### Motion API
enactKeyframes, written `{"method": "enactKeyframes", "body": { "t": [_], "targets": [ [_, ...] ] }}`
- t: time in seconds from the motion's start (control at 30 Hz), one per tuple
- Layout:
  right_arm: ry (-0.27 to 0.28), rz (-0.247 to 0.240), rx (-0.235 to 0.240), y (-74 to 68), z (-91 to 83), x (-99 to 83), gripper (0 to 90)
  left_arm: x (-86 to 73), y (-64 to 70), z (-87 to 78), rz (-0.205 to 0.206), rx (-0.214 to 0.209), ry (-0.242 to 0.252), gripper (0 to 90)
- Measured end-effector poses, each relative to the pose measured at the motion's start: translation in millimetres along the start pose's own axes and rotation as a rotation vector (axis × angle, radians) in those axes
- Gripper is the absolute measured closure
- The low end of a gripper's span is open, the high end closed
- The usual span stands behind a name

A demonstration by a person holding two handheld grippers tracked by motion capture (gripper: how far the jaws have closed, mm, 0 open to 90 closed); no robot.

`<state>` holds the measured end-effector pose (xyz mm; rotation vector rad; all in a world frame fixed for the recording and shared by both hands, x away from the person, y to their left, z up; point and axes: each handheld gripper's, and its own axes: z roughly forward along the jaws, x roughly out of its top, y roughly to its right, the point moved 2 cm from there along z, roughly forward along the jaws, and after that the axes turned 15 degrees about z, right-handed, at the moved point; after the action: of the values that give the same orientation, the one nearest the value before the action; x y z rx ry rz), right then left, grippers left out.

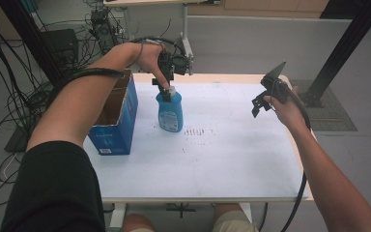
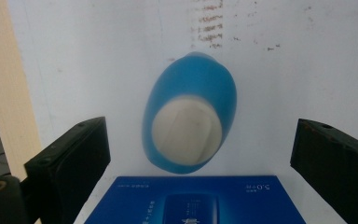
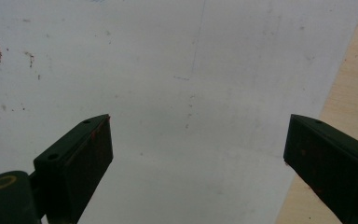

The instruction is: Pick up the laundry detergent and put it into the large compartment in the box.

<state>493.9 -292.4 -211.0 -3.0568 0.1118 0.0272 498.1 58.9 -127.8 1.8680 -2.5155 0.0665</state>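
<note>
Forearms: both of the person's arms come in from the near edge of the high view, the left one raised and crossing over the box, the right one stretched out over the right half of the table.
Blue box (image 1: 113,126): an open cardboard carton, below and to the left of the left gripper; its printed blue face shows just under the jaws in the left gripper view (image 2: 193,200).
Left gripper (image 1: 166,86): held pointing straight down, right above the bottle's cap. Its jaws stand wide apart, released, with the bottle between them and a clear gap on either side in the left gripper view (image 2: 200,154); they grasp nothing. From the high view I cannot tell whether a jaw tip brushes the cap.
Blue bottle (image 1: 169,112): upright on the white table sheet, directly beneath the left gripper and just beside the box. Seen from above in the left gripper view (image 2: 189,113), its whitish cap faces the camera.
Table (image 1: 232,154): white sheet with small brownish marks, lying past the bottle from the left gripper; the wooden edge shows at the far side.
Right gripper (image 1: 263,104): held in the air over the right part of the table, well apart from the bottle. Its jaws are spread wide and empty (image 3: 198,154), with bare white sheet beneath them and the wooden table edge at the right jaw.
</note>
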Motion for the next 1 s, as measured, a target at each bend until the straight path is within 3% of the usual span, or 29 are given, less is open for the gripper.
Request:
{"method": "enactKeyframes", "body": {
  "t": [0.83, 1.0],
  "targets": [
    [0.0, 0.004, 0.002, 2.3, 1.9, -0.1, 8.0, -0.3, -5.3, 22.1, 0.034, 0.006, 0.006, 4.6],
    [-0.008, 0.005, 0.001, 2.8, 6.6, 1.0, 8.0, -2.2, -7.6, 30.7, 0.042, -0.012, 0.008, 4.8]
  ]
}}
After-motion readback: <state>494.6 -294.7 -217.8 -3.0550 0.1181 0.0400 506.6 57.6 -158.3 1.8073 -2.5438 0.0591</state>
